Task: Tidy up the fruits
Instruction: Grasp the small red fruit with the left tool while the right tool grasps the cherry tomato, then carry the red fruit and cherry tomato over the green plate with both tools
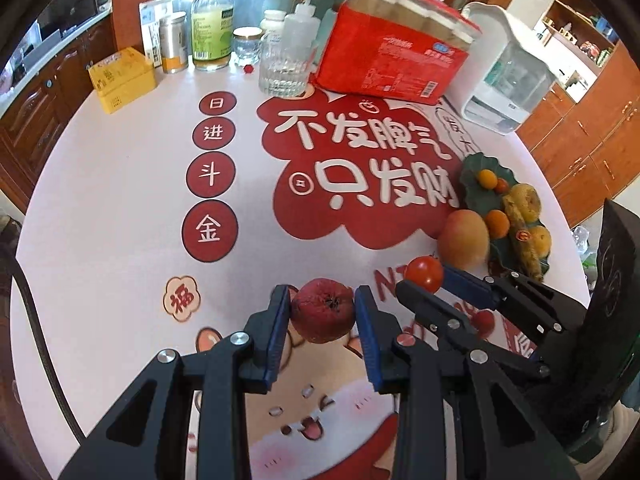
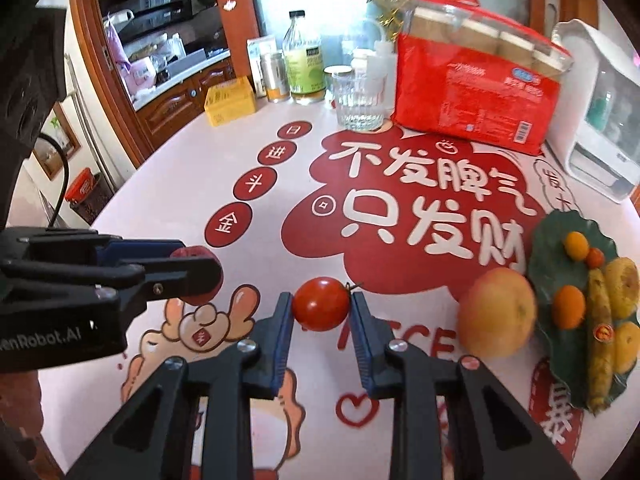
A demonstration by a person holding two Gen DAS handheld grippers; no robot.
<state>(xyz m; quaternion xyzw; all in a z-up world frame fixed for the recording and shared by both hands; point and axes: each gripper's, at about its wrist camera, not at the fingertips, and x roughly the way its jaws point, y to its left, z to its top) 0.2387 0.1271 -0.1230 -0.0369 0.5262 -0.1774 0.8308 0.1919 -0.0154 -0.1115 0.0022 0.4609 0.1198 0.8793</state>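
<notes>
Item one: the left gripper (image 1: 322, 312), black frame with ribbed blue pads, which we find clamped narrowly on a dark red apple (image 1: 322, 309). Its skin is dull and wrinkled, and the dried blossom end faces the left camera. It hangs above the printed tablecloth (image 1: 120, 184), clear of the surface.

Item two: the right gripper (image 2: 321, 307), same build, which we find pinched tight on a small tomato (image 2: 321, 304). The tomato is smooth, glossy and round, with a thin green stem at its right side, and it too is held above the cloth.

Item three: a green leaf-shaped dish (image 2: 560, 236) with a scalloped rim at the table's right edge. We count in it small orange and yellow round fruits and a long, blemished banana (image 2: 599, 340) bearing a round sticker. A large peach-coloured fruit (image 2: 497, 312), matte and round, sits on the cloth touching the dish's near-left rim.

Item four: the back row. We note a ribbed drinking glass (image 1: 282, 68), a red plastic multipack (image 1: 392, 52), a yellow box (image 1: 121, 78) and a glass bottle (image 1: 211, 20).

The right view shows the apple only as a sliver behind the left gripper; the left view shows it whole. The tomato's stem is clear only in the right view.
</notes>
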